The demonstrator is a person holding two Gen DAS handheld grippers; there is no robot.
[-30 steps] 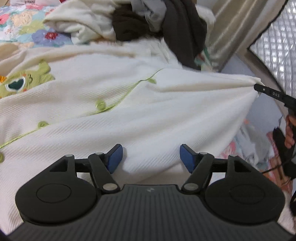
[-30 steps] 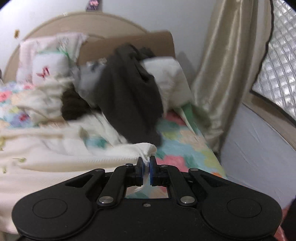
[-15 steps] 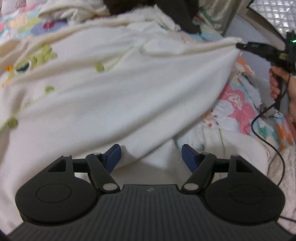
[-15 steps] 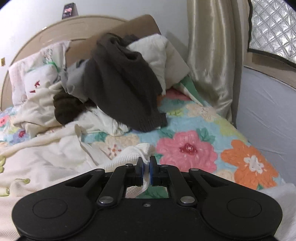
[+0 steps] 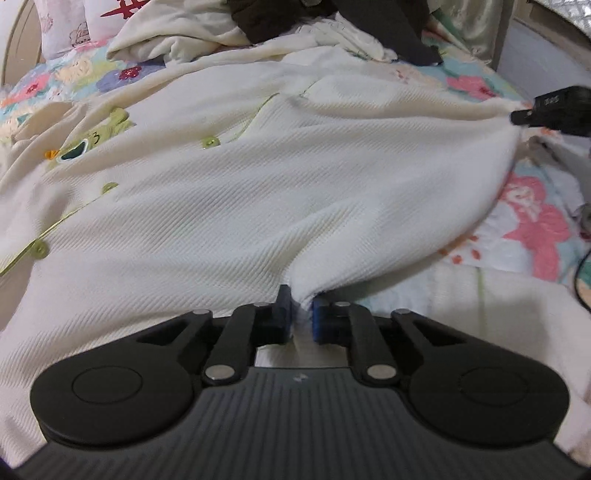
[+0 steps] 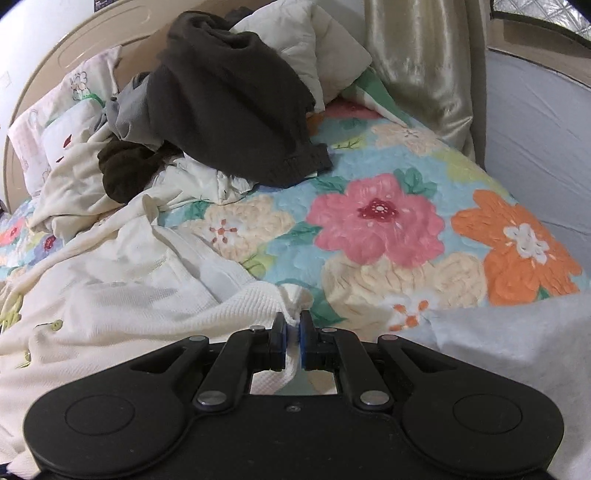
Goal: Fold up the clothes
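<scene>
left gripper (image 5: 299, 314): clamped on cream cardigan (image 5: 240, 206) hem (bunched) | right gripper (image 6: 292, 332): cardigan corner pinched | floral bedspread (image 6: 376, 221) beneath

The left gripper (image 5: 299, 314), open before, now pinches the cream garment (image 5: 258, 206).

A home bedroom: floral quilt (image 6: 388, 221), pillows (image 6: 314, 48), curtain (image 6: 424, 66)

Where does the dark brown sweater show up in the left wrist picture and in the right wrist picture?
Left wrist: the dark brown sweater lies along the top edge, right of centre, partly cropped.
Right wrist: it drapes over the clothes pile, upper centre-left, its ribbed hem on the floral bedspread.
Shared landmark: the cream cardigan, pinched by both grippers, spreads below the sweater in each view.
</scene>
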